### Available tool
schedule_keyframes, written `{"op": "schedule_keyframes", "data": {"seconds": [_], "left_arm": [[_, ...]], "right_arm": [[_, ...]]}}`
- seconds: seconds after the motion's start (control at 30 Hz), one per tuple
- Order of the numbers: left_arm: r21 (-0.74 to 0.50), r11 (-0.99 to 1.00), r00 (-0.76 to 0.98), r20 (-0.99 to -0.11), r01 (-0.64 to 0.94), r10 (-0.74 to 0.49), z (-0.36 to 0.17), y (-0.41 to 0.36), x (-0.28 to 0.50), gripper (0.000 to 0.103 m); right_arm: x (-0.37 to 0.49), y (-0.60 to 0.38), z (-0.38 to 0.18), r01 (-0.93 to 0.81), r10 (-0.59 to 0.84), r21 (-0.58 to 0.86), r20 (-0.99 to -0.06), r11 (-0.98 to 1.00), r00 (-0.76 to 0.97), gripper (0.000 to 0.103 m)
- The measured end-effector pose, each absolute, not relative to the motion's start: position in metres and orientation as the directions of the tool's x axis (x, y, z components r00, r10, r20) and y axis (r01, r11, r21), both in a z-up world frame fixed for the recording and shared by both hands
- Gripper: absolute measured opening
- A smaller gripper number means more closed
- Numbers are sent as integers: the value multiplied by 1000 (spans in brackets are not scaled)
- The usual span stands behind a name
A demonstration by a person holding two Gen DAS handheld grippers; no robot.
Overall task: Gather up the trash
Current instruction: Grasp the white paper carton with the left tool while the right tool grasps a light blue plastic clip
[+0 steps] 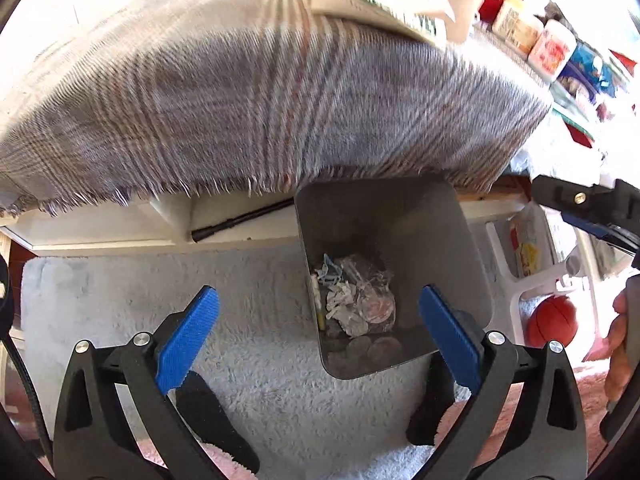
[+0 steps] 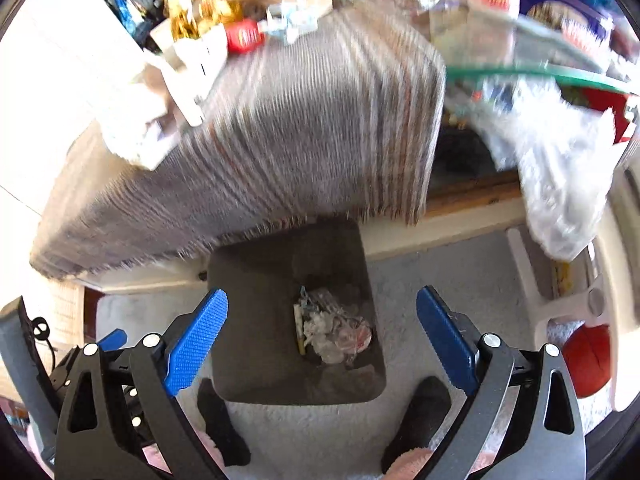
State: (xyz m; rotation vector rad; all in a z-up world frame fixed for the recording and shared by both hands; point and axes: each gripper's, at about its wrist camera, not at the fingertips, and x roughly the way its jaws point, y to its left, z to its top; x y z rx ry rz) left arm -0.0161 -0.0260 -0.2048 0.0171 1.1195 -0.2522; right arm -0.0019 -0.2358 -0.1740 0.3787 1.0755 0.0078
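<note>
Both grippers, left (image 1: 318, 330) and right (image 2: 322, 330), hang over the bin (image 1: 460, 248) with fingers spread wide and nothing in them. The trash (image 1: 352, 300) sits at the bottom of the bin. My worry: more litter (image 2: 188, 60) waits on the far bench, and its hanging blanket (image 1: 240, 100) overlaps the bin's far rim, so I could snag the fringe. The person's feet (image 2: 220, 420) stand right beside the bin, and there's a ball (image 1: 554, 320) on the right.
</note>
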Motion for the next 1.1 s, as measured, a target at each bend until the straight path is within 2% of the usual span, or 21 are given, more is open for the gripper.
{"op": "schedule_keyframes", "data": {"seconds": [0.23,0.5,0.7,0.9,1.0,1.07,1.1], "left_arm": [[-71,974,527,-831,215,-177,-137,-25,3,95],[-30,978,632,-759,207,-157,-72,-32,60,95],[-39,974,616,-769,223,-172,-75,-44,100,93],[-25,968,605,-777,251,-177,-85,-51,119,87],[-19,964,592,-785,265,-179,-90,-57,128,81],[-23,961,578,-795,277,-186,-96,-60,133,75],[-27,959,572,-798,281,-190,-98,-61,134,74]], "right_arm": [[13,-247,-113,141,160,290,-802,947,575,96],[66,-252,-61,103,168,302,-746,948,645,96],[106,-262,-67,130,205,370,-736,920,645,96],[133,-271,-82,152,213,386,-749,910,628,95],[148,-265,-90,134,229,382,-762,914,605,79],[156,-265,-96,141,247,400,-767,906,592,63],[161,-265,-99,145,251,404,-771,903,585,61]]}}
